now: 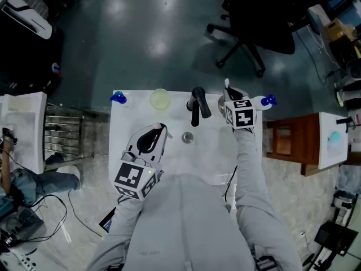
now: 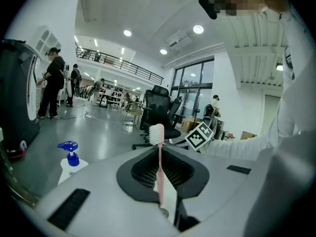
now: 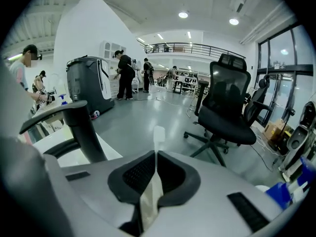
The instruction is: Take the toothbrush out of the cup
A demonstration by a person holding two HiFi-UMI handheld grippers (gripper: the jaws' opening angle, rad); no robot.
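- toothbrush [image 2: 159,169], the pink one, is standing upright in the left gripper [image 2: 160,152], whose jaws are pressing shut on its handle above the counter [image 1: 214,151], well clear of the pale green cup [image 1: 159,99].
- a white toothbrush [image 3: 149,194] is sitting pinched in the right gripper [image 3: 156,157], jaws closed on its flat handle; its lower end is hiding from view.
- both are probably light, stiff, smooth plastic and likely slippery, so gripping the wider handle is looking safer than the thin neck.
- each is showing a slim shaft and a pale bristle head pointing up.
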